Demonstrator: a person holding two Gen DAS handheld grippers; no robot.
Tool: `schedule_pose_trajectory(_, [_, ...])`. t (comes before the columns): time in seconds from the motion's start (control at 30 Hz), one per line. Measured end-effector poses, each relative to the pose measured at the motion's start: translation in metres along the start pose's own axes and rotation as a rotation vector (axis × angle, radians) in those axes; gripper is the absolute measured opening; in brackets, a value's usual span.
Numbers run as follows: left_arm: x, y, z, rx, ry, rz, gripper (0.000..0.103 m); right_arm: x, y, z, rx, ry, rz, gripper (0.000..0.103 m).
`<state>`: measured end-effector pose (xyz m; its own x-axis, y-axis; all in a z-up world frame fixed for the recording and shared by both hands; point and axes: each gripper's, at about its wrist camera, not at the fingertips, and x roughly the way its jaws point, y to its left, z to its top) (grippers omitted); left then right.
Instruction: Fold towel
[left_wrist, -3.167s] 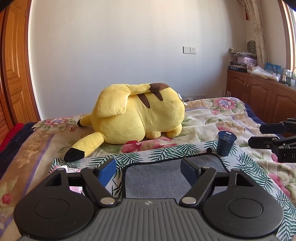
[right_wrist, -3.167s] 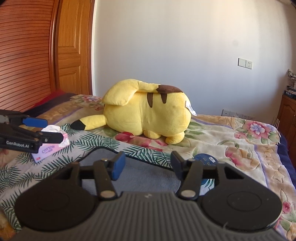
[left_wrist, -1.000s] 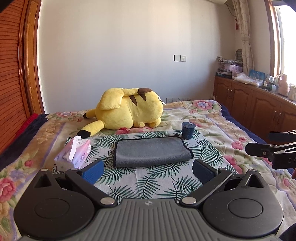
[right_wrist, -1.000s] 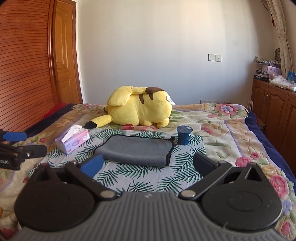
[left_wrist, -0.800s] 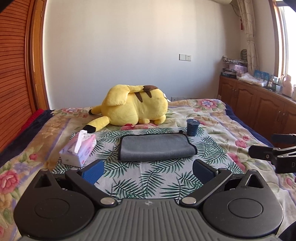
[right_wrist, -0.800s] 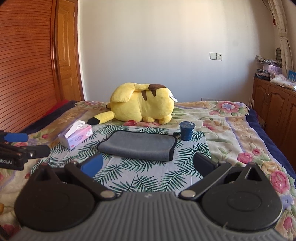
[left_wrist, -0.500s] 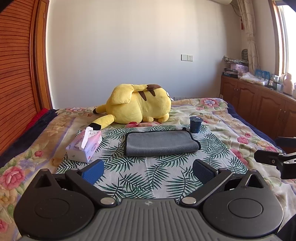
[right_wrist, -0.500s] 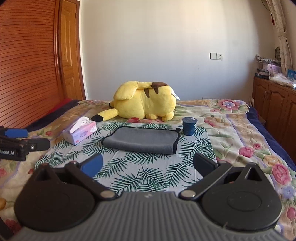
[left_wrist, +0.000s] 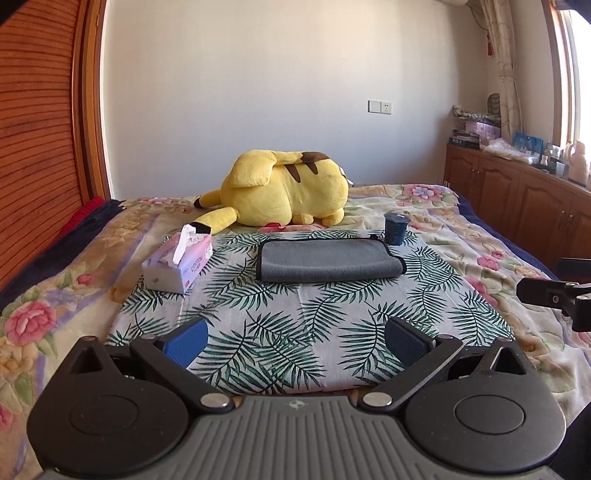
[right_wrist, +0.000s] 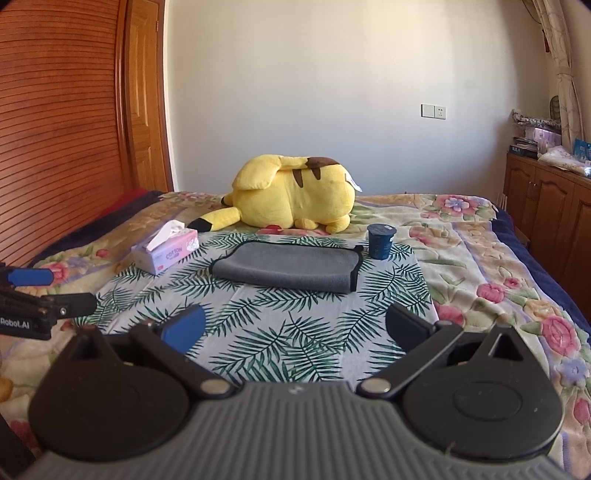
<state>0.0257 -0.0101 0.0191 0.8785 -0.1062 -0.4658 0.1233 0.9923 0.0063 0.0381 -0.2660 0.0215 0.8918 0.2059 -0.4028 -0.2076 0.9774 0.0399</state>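
Note:
A grey towel (left_wrist: 327, 260) with a black hem lies folded in a flat rectangle on the palm-leaf cloth (left_wrist: 295, 328); it also shows in the right wrist view (right_wrist: 286, 267). My left gripper (left_wrist: 295, 338) is open and empty, well back from the towel over the cloth's near edge. My right gripper (right_wrist: 295, 326) is open and empty, also well short of the towel. Each gripper shows at the edge of the other's view: the right one (left_wrist: 554, 291), the left one (right_wrist: 44, 302).
A pink tissue box (left_wrist: 179, 260) stands left of the towel. A dark blue cup (left_wrist: 396, 229) stands at its far right corner. A yellow plush toy (left_wrist: 284, 192) lies behind. Wooden cabinets (left_wrist: 517, 195) line the right wall, a wooden wardrobe (right_wrist: 62, 129) the left.
Both grippers have drawn back from the towel and opened wider; the towel now lies far ahead and looks smaller. The towel, cup and tissue box have stayed in place.

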Motion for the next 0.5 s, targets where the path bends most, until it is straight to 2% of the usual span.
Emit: schedule_pose_trajectory(0.5, [0.003,0.002,-0.025,-0.02,-0.016,0.025,0.087,0.006,0.004,-0.023,-0.009,0.038,-0.013,0.103])
